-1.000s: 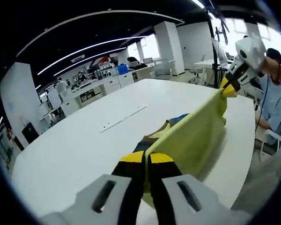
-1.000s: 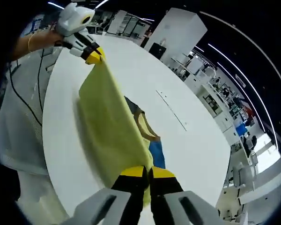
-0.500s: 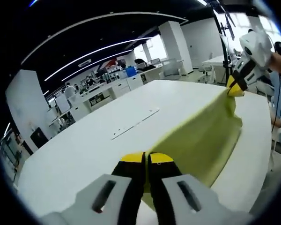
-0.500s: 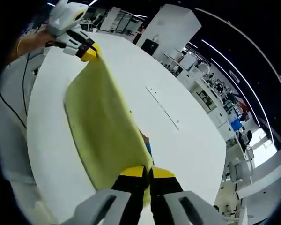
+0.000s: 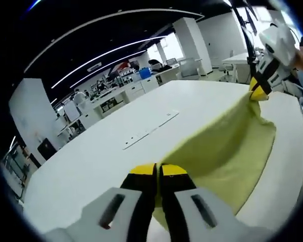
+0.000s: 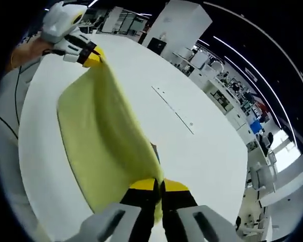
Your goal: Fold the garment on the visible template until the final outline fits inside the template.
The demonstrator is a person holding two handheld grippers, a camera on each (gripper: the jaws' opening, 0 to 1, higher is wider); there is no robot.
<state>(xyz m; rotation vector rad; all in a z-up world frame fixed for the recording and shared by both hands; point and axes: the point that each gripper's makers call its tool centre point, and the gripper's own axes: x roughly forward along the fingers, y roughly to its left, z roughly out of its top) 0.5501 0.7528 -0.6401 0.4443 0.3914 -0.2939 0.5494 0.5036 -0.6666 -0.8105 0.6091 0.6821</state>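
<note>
While the left hand-held gripper (image 5: 158, 171) pinches one corner of the yellow garment (image 5: 219, 151) between closed jaws, the cloth stretches away from it across the white counter (image 5: 101, 156) toward the right hand-held gripper (image 5: 259, 91), which clamps the far corner at the upper right of the left gripper view. Between the two, the fabric hangs in a slack sheet, its lower edge drooping onto the counter near the rim. Two thin strips (image 5: 150, 130) lie farther in on the counter, well apart from the cloth. Seen along the right hand-held gripper's own jaws, the garment again runs from that gripper up to the left one, with a small dark-and-blue patch (image 6: 155, 151) peeking out beside the fabric's edge.
</note>
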